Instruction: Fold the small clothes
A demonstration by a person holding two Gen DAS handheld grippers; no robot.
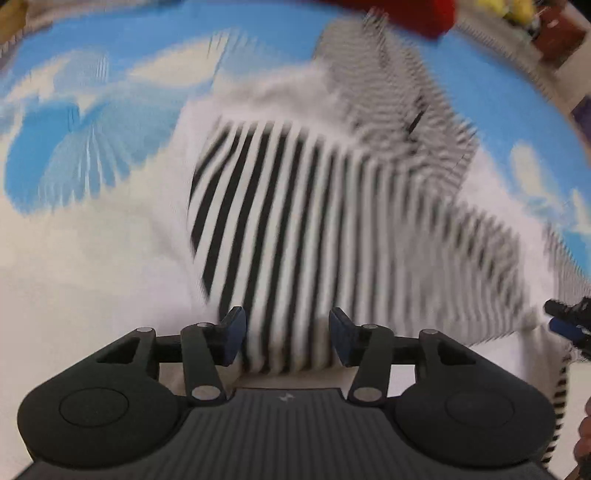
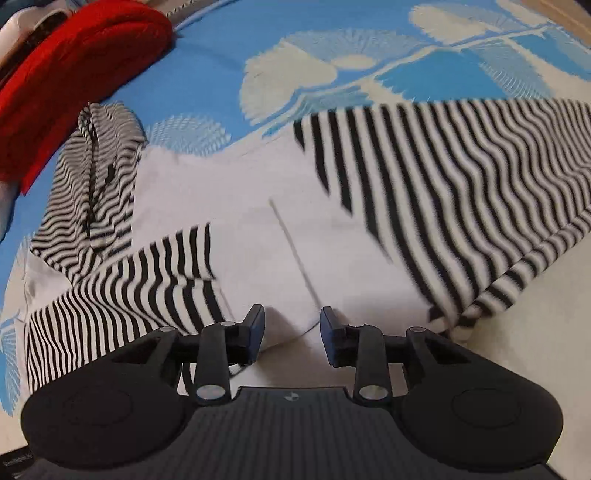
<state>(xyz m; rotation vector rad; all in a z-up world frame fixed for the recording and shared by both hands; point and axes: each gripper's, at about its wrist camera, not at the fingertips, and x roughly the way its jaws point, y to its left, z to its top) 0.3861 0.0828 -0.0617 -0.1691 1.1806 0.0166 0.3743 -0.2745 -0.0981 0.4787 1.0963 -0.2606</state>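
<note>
A small white hooded top with black-and-white striped sleeves and hood [image 2: 258, 229] lies spread on a blue sheet with white flower prints [image 2: 207, 66]. In the right wrist view my right gripper [image 2: 291, 328] is open over the top's white lower edge, between the left striped sleeve [image 2: 140, 288] and the right striped sleeve [image 2: 461, 192]; the hood [image 2: 99, 173] lies at far left. In the blurred left wrist view my left gripper [image 1: 287, 332] is open, with a striped sleeve [image 1: 295, 229] running between and past its fingers. The right gripper's tip [image 1: 569, 321] shows at the right edge.
A folded red garment [image 2: 66, 66] lies at the sheet's far left corner, and shows at the top of the left wrist view [image 1: 424, 14]. Bedding edges and blurred objects [image 1: 554, 33] lie beyond the sheet.
</note>
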